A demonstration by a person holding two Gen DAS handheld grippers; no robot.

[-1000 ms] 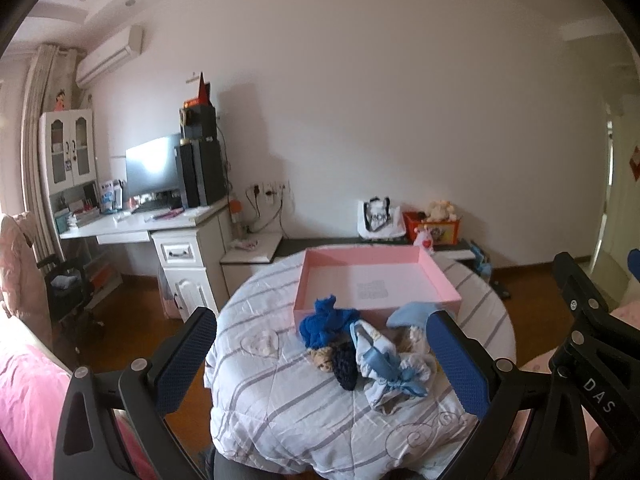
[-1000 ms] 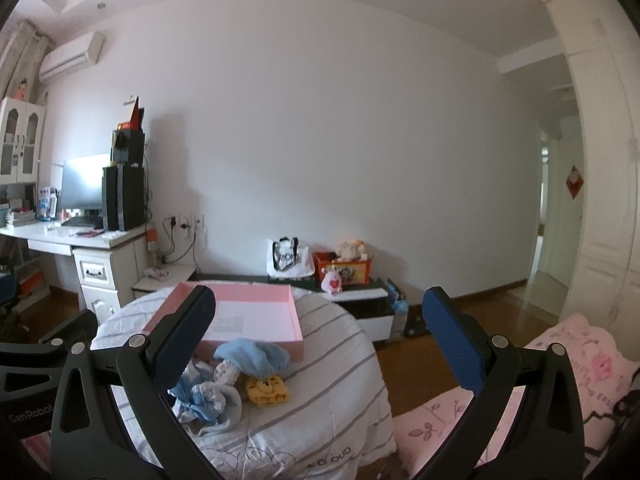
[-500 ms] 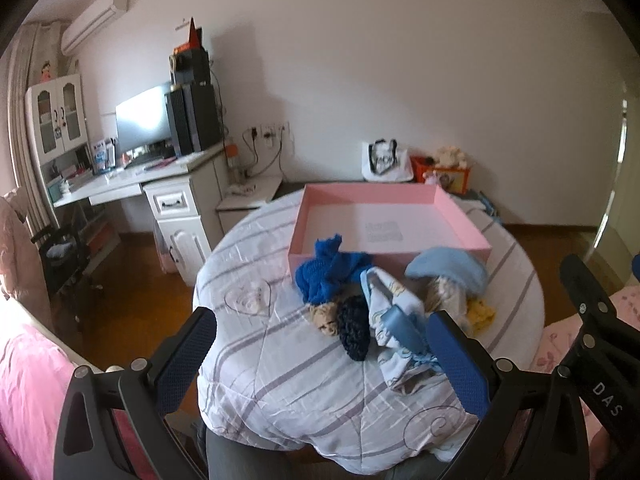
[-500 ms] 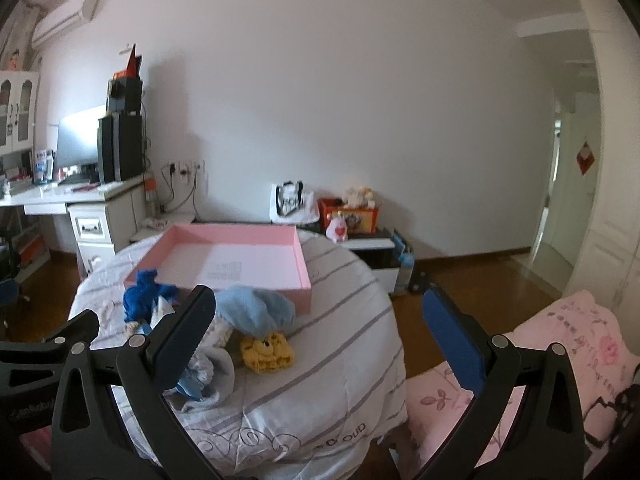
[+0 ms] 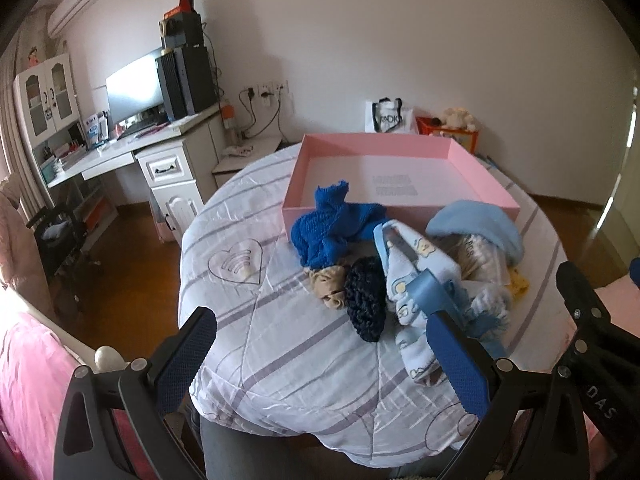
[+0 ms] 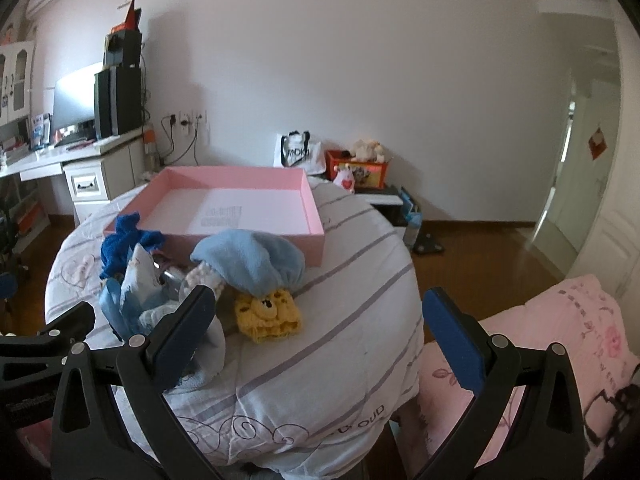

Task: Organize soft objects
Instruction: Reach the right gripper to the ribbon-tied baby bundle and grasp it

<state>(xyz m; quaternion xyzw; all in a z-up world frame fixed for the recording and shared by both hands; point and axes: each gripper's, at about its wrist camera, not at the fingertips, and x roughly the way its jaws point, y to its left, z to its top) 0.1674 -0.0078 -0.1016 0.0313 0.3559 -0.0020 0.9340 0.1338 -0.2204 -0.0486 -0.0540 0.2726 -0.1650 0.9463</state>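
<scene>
I hold both claws, left claw [image 5: 320, 354] and right claw [image 6: 320, 330], wide open and empty over round striped table [image 5: 280, 360]; pink box [image 5: 484, 178] far, clothes pile [image 5: 404, 264] near, desk [image 5: 100, 156] left.

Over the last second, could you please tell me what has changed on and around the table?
Both grippers have come closer to the table and tipped down toward it: the left gripper and the right gripper now look onto the pile of clothes. Nothing was picked up or let go; both stay open and empty. The pile and the pink box lie as before.
</scene>
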